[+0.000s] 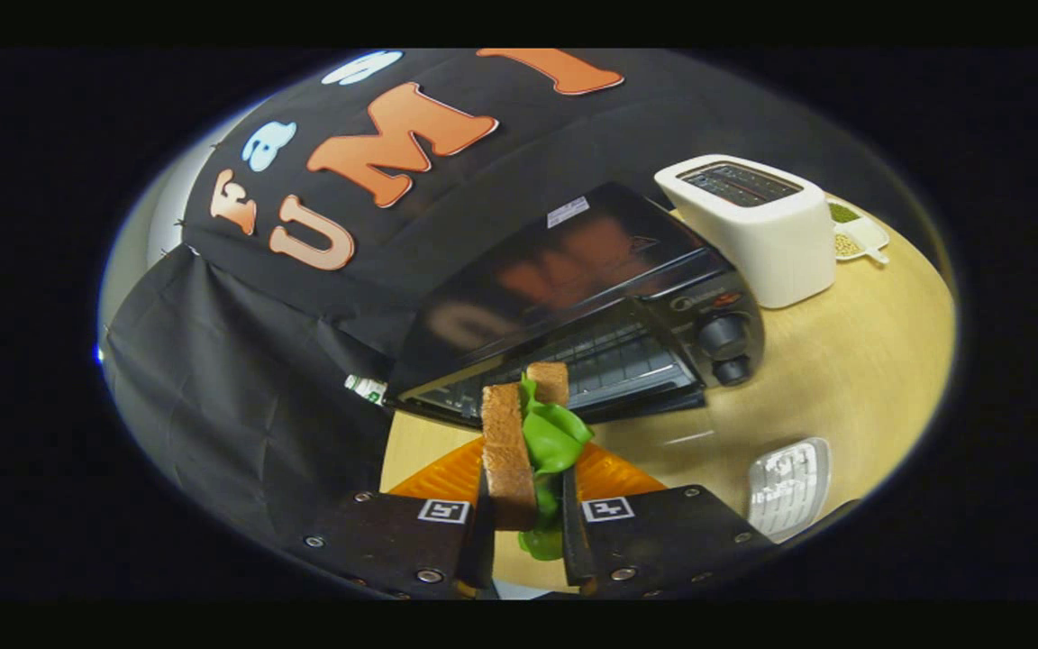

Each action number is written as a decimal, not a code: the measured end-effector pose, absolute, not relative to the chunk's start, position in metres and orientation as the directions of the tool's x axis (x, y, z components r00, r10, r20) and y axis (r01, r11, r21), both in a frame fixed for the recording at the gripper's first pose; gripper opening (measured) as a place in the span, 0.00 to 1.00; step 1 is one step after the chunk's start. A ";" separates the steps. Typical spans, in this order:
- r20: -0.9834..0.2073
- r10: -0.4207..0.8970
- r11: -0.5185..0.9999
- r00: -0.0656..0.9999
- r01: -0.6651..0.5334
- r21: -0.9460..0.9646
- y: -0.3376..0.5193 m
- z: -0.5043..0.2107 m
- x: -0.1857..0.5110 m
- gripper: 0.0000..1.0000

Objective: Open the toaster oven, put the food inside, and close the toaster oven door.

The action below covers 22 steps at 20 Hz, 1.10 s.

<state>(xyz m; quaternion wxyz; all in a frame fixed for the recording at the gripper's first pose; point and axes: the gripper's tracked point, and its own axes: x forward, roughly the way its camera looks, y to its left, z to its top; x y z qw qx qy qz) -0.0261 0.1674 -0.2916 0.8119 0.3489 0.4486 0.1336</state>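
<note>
Gripper [526, 532] pinching a sandwich [528, 451] on edge, lifted above the orange plate [447, 473], facing the open toaster oven [591, 315] at 12 o'clock for insertion.

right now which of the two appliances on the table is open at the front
The black toaster oven, just beyond the sandwich the tool grips; its door is down, showing the rack. The white toaster beside it only has top slots.

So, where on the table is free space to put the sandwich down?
The tool, shut on the sandwich, has bare table between the toaster oven, white toaster and the white ridged object. It is crowded near the orange plate and oven door.
</note>
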 end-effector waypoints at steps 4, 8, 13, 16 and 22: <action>-0.648 0.506 0.713 0.570 0.146 0.686 0.180 -0.315 -0.009 0.31; -0.630 0.494 0.677 0.599 0.191 0.711 0.185 -0.330 0.004 0.31; -0.547 0.496 0.582 0.674 0.209 0.786 0.201 -0.341 0.028 0.31; -0.525 0.435 0.569 0.731 0.228 0.790 0.199 -0.348 0.050 0.31; -0.563 0.290 0.629 0.774 0.290 0.722 0.199 -0.372 0.072 0.36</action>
